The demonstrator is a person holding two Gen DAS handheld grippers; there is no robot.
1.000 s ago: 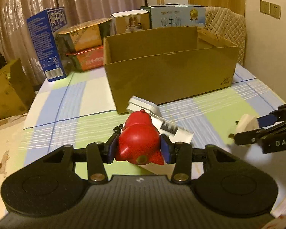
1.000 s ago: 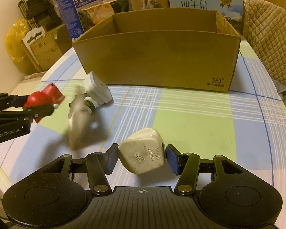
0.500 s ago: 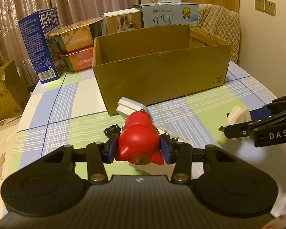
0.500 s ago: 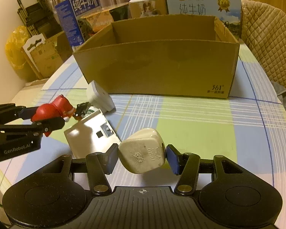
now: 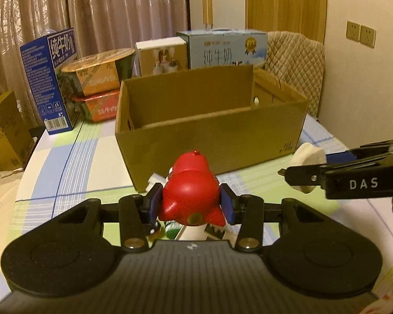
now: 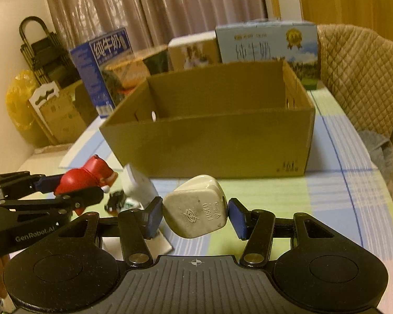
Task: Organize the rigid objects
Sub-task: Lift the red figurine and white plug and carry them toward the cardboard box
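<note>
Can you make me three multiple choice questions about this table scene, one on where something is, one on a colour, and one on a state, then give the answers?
1. Where is the cardboard box relative to both grippers?
A. ahead of them on the table
B. on the floor
C. on the chair

2. What colour is the toy in the left gripper?
A. green
B. red
C. black

3. What is the state of the right gripper?
A. open and empty
B. shut on the plug
C. shut on a milk carton

Answers:
1 A: both wrist views show the box standing on the checked tablecloth beyond the fingers.
2 B: the toy between the blue pads is glossy red.
3 B: the white plug sits pinched between its pads, off the table.
</note>
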